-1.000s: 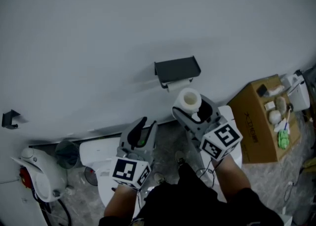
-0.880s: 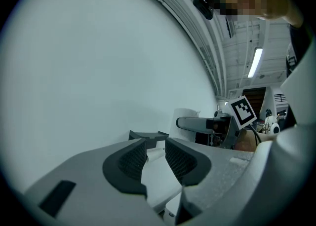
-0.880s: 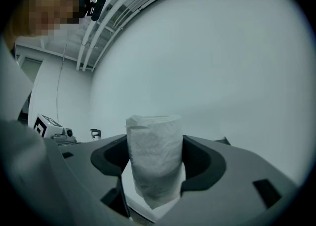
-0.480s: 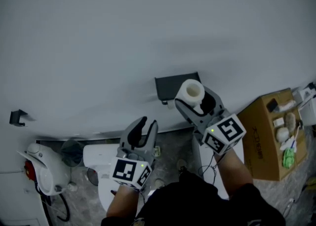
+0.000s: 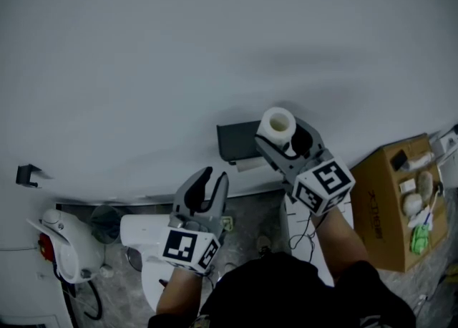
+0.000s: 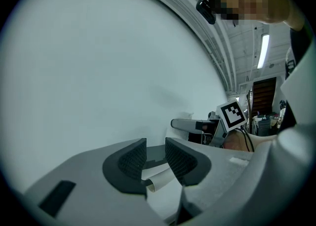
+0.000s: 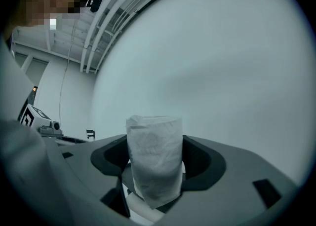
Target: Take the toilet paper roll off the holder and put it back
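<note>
In the head view my right gripper (image 5: 280, 137) is shut on the white toilet paper roll (image 5: 276, 123), core end up, close to the wall. The roll is beside the right end of the dark wall holder (image 5: 236, 142) and covers part of it. The right gripper view shows the roll (image 7: 154, 141) upright, filling the gap between that gripper's (image 7: 155, 166) pads. My left gripper (image 5: 213, 176) hangs lower left of the holder, apart from it. Its jaws (image 6: 156, 153) stand a little apart with nothing pressed between them. The right gripper's marker cube (image 6: 232, 114) shows at the right of that view.
A loose white paper strip (image 5: 250, 164) hangs under the holder. An open cardboard box (image 5: 397, 205) of small items stands at the right. A white toilet (image 5: 143, 237) and a white appliance (image 5: 61, 248) are at the lower left. A small dark hook (image 5: 27, 175) is on the wall.
My right gripper has carried the roll up toward the wall, from below the holder to its right end. The left gripper has kept its pose and moved forward with it.
</note>
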Demonstrator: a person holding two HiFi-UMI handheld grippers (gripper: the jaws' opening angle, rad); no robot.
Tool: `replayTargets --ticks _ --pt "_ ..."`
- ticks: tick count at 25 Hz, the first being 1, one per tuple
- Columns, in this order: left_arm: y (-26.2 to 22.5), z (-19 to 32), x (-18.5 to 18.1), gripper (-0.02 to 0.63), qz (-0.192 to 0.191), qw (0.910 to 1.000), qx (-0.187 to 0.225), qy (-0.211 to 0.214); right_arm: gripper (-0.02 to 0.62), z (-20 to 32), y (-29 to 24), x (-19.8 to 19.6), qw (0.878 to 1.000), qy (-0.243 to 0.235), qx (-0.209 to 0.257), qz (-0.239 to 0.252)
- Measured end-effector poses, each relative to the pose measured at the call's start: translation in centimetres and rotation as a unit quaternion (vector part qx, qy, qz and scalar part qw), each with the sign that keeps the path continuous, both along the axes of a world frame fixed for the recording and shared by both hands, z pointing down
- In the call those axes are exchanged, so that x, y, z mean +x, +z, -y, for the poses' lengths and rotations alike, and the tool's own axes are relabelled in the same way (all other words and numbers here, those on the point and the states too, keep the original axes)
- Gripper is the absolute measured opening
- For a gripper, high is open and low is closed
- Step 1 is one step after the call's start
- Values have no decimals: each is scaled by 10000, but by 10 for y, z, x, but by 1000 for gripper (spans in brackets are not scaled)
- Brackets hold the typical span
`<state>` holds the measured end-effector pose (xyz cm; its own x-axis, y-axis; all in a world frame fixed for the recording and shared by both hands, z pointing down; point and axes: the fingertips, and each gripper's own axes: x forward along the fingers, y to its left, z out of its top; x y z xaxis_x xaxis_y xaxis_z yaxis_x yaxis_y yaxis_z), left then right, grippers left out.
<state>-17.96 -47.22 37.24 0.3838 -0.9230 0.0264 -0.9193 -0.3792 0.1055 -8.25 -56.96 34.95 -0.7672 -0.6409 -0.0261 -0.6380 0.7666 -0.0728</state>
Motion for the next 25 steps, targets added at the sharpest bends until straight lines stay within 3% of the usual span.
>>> replayTargets --ticks 25 --pt "10 31 -1 104 -13 9999 -102 38 319 30 29 -1 9996 -35 -168 -231"
